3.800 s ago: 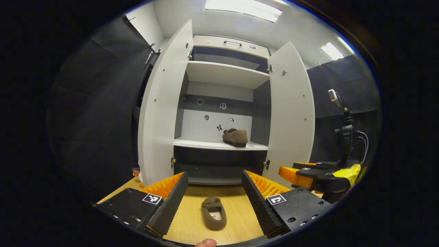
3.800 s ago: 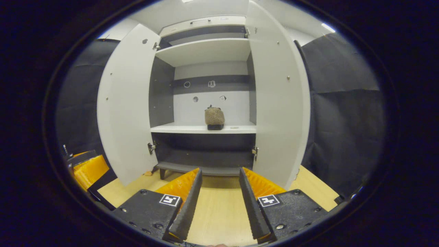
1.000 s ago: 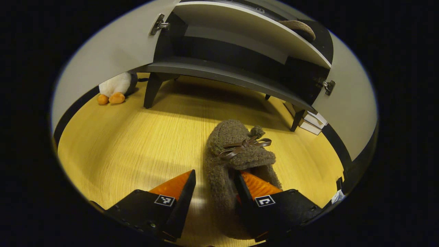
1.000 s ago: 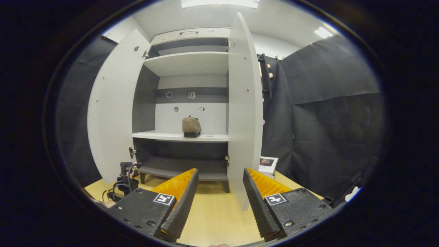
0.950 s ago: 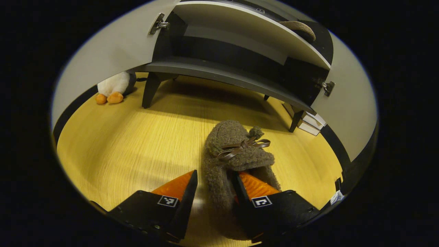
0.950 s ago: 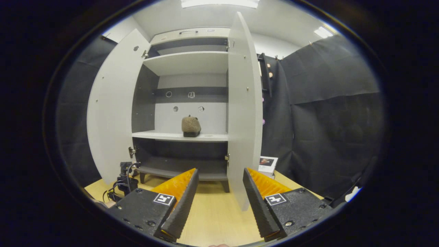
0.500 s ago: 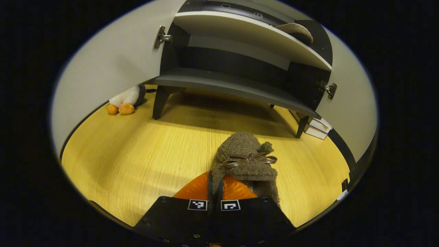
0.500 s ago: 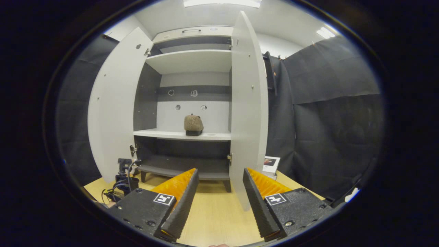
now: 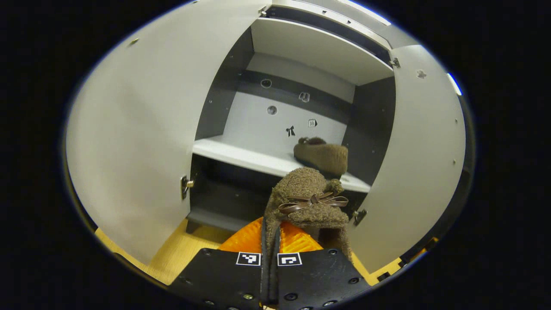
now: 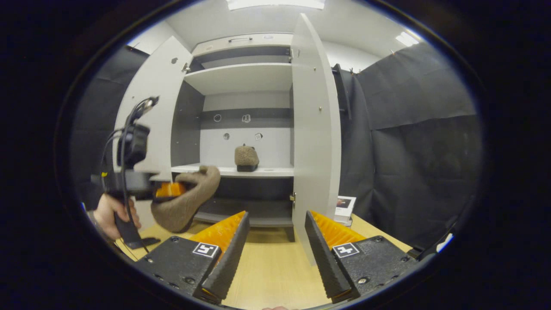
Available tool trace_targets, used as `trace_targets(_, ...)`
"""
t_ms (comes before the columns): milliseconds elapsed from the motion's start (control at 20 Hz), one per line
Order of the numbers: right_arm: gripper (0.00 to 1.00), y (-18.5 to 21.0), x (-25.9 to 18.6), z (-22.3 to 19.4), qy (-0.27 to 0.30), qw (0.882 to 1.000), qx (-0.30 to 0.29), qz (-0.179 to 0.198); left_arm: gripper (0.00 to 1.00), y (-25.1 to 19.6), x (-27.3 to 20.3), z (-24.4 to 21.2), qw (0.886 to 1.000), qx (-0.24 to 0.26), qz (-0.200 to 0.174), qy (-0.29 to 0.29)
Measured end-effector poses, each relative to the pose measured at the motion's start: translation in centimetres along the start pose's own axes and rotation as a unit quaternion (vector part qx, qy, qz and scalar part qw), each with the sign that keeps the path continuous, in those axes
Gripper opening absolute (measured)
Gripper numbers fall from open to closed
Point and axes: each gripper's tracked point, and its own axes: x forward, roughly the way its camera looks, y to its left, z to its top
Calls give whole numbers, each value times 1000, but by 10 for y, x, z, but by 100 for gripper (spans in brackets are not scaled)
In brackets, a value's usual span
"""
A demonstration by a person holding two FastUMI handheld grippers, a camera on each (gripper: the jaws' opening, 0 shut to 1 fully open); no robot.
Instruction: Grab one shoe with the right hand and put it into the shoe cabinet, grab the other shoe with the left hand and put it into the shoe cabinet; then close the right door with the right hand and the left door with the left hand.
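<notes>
The left tongs [image 9: 270, 241] were clamped on the side wall of a fuzzy brown shoe [image 9: 308, 200], both fingers pressed flat together with only the shoe's rim between them. The shoe stuck out ahead of the tongs, its toe and brown bow pointing toward the open shoe cabinet [image 9: 301, 47]. In the right gripper view the same shoe [image 10: 186, 201] hung in the air off the wooden floor [image 10: 271, 262], toe raised and heel drooping, in front of the cabinet's lower part, with a hand [image 10: 112, 215] gripping the handle of the left tongs [image 10: 170, 189].

The other shoe [image 9: 320, 155] sat on the white middle shelf [image 9: 241, 157], toward its right end, well apart from the held one. Seen from the right gripper view, it [image 10: 246, 157] stood near the middle of that shelf.

Both doors stood open: the left door [image 9: 142, 129] swung wide, the right door [image 9: 422, 150] likewise.

The right tongs [image 10: 273, 241] were spread apart, holding nothing, low over the floor and facing the cabinet, with the edge of the right door [image 10: 314, 129] straight ahead of them.
</notes>
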Motion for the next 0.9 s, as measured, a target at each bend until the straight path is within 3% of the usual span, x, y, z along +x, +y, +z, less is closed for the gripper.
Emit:
trace_targets(200,82,-11,-5,9,-14,1000,-1,-9,0,-1,47,85,999,-5,21,-40)
trace_targets(350,82,-21,-7,8,-12,1000,3,-20,0,9,100,117,999,-3,47,-25)
trace_targets(600,82,-39,-7,4,1,999,5,-35,0,31,175,102,994,-19,93,58)
trace_targets(800,82,-51,-5,9,-6,999,9,-48,0,48,206,80,986,-29,120,113)
trace_targets(900,82,-56,-3,8,-7,999,6,-54,0,46,209,79,985,-42,116,124)
